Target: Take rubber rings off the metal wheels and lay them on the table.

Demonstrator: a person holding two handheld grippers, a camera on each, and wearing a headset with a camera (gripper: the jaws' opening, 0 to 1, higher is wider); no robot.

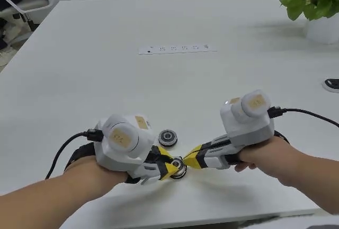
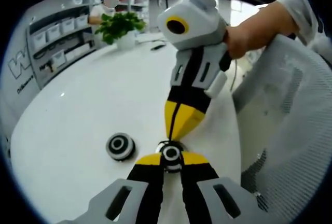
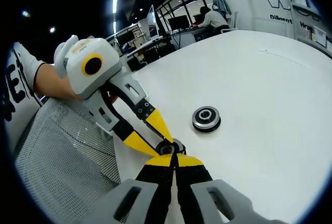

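A small metal wheel with a black rubber ring is held just above the white table near its front edge. My left gripper is shut on it, yellow tips on both sides of the wheel. My right gripper comes in from the right, shut, its tips pinched on the ring at the wheel's rim. A second wheel, ring still on, lies flat on the table just behind the held one, free of both grippers.
A white power strip lies at the table's middle. A potted plant stands at the far right, with a small dark object at the right edge. A mesh chair is close to the table's front edge.
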